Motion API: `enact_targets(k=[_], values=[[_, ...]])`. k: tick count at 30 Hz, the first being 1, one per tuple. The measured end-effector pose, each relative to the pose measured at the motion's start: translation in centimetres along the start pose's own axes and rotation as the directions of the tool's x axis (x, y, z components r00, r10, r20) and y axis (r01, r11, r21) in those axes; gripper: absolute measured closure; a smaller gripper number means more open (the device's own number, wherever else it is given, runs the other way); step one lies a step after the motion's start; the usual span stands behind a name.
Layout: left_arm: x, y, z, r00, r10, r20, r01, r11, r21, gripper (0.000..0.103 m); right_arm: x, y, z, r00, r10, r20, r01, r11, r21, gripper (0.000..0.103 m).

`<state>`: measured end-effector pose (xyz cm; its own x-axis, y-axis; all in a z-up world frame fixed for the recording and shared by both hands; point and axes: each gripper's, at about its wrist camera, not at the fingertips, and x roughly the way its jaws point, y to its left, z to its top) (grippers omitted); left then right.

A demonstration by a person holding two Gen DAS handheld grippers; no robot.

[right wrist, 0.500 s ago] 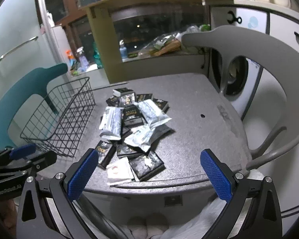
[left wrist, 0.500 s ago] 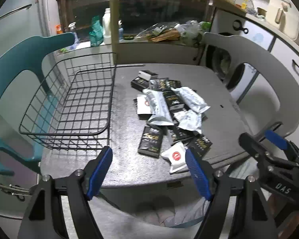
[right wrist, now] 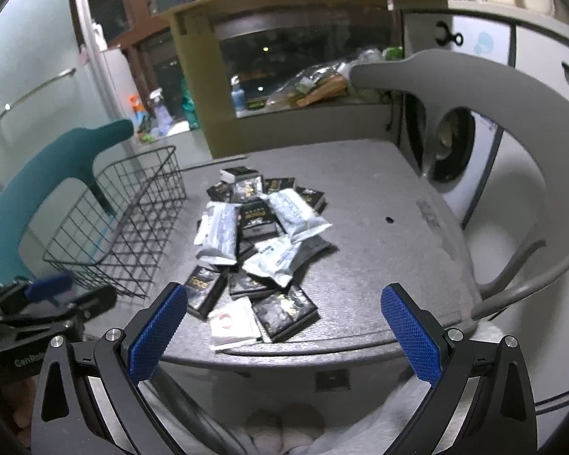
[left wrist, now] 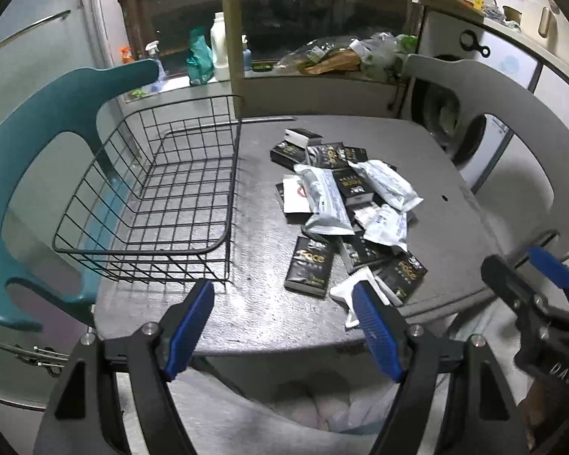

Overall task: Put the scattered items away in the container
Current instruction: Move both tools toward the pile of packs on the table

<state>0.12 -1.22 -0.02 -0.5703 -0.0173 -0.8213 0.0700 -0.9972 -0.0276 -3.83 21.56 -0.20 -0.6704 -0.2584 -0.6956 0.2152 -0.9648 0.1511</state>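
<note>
Looking down from the left wrist, the left gripper [left wrist: 282, 326] hung over the near edge of the grey table [left wrist: 455, 174], its blue pads spread wide with nothing between them. A black wire basket [left wrist: 148, 204] sat on the table's left part, with nothing seen inside it. Just right of it lay the pile [left wrist: 345, 208]: black packets, silvery white pouches and small white sachets, overlapping one another. One black packet [left wrist: 310, 266] lay at the near side of the pile, apart from the basket. A teal chair [left wrist: 26, 174] stood behind the basket and a grey chair [left wrist: 531, 121] on the right. The right gripper [left wrist: 538, 295] showed at the lower right.

From the right wrist, the right gripper [right wrist: 284, 330] also stood wide open and empty, low over the near table edge. The pile [right wrist: 261, 242] lay mid-table ahead of it, a white sachet [right wrist: 233, 320] nearest. The basket [right wrist: 121, 223] was left of the pile, and the left gripper [right wrist: 45, 303] showed at the lower left, blurred.
</note>
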Motion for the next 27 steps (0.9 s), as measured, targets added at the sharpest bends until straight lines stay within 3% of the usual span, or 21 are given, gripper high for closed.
enact_targets(k=[4, 14, 18, 27], values=[[-0.18, 0.47, 0.16, 0.995, -0.095, 0.005, 0.095, 0.995, -0.035, 0.025, 0.0, 0.16, 0.01, 1.0, -0.006, 0.008, 0.006, 1.0, -0.028, 0.0], [0.28, 0.0, 0.19, 0.999, -0.036, -0.01, 0.036, 0.999, -0.02, 0.025, -0.18, 0.04, -0.03, 0.999, 0.04, 0.013, -0.04, 0.999, -0.01, 0.0], [0.6, 0.46, 0.16, 0.998, -0.066, -0.018, 0.065, 0.997, -0.045, 0.025, -0.13, 0.02, -0.01, 0.999, 0.042, 0.014, -0.042, 0.999, -0.002, 0.0], [0.72, 0.42, 0.01, 0.998, -0.052, -0.023, 0.052, 0.998, -0.03, 0.025, -0.14, 0.29, -0.17, 0.998, 0.065, 0.015, -0.065, 0.998, -0.019, 0.0]])
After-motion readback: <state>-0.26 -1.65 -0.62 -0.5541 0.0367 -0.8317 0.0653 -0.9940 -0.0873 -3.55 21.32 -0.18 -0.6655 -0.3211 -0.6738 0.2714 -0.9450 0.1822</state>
